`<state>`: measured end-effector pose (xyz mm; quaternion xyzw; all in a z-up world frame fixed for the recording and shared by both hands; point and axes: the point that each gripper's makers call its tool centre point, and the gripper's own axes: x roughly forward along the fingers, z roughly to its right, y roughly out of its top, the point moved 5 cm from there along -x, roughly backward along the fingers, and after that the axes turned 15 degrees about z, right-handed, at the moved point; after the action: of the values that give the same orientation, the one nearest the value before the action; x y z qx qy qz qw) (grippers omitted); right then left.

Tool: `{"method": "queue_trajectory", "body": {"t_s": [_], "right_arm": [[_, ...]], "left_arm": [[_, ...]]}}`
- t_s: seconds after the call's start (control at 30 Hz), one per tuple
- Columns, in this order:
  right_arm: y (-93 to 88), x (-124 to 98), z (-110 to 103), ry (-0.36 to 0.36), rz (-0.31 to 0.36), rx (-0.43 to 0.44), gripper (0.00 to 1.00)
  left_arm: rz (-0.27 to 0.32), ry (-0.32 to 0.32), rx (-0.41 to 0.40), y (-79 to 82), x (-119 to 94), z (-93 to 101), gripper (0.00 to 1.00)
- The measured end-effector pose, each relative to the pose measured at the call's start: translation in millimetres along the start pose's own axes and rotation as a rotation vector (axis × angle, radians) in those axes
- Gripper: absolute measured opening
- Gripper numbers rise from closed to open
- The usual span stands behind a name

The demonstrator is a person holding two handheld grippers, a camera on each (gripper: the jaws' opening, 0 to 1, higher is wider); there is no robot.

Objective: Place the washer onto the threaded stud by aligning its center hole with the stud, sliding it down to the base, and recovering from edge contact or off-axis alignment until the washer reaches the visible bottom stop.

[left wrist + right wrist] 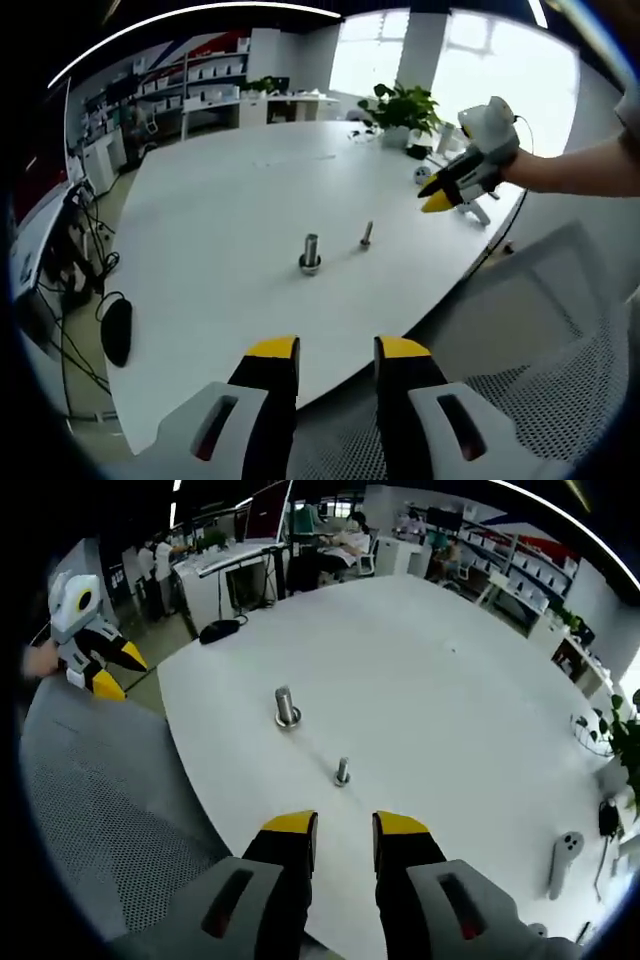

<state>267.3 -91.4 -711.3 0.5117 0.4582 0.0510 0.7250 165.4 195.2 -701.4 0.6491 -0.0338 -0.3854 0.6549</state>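
Two metal parts stand upright on the white table (220, 200). The thicker threaded stud (310, 250) (286, 706) has a wider ring at its foot; I cannot tell whether that ring is a washer. The thinner small stud (366, 235) (342, 772) stands beside it. My left gripper (337, 350) is open and holds nothing, off the table's near edge, short of the thick stud. Also open and holding nothing, my right gripper (345, 828) (440, 192) is held above the table edge, nearest the small stud. In the right gripper view the left gripper (105, 670) hangs at upper left.
A grey mesh chair back (540, 330) (110, 810) lies along the table's near edge between both grippers. A potted plant (403, 108), a white controller (563, 858) and a small fan (592, 728) sit toward one end. A black mouse (218, 630) lies on a side desk.
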Motion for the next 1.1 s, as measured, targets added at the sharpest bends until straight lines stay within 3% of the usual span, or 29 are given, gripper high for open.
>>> {"method": "queue_trajectory", "body": {"t_s": [0.33,0.53,0.83,0.9,1.0,1.1], "right_arm": [[-24.9,-44.8,-17.7,-0.011,-0.015,0.014,0.25],[-42.6,-62.2,-17.5,-0.02,-0.033,-0.008,0.26],[-54.2,-72.0,-23.0,-0.011,0.036,0.067,0.26],[-54.7,-72.6,-30.0,0.005,0.048,0.141,0.26],[-45.0,-76.9,-35.3,0.009,0.1,0.137,0.26],[-45.0,-77.5,-38.9,0.005,0.097,0.126,0.26]], "left_arm": [[0.02,0.002,0.022,4.6,-0.1,1.5,0.26],[0.04,0.016,0.013,7.1,-0.7,-0.2,0.27],[0.024,0.031,0.026,5.7,-0.6,0.3,0.28],[0.022,0.033,0.042,6.3,-0.7,1.0,0.28],[0.007,0.037,0.05,4.6,-0.6,0.0,0.27],[0.009,0.049,0.051,5.1,-2.2,-0.9,0.27]]}}
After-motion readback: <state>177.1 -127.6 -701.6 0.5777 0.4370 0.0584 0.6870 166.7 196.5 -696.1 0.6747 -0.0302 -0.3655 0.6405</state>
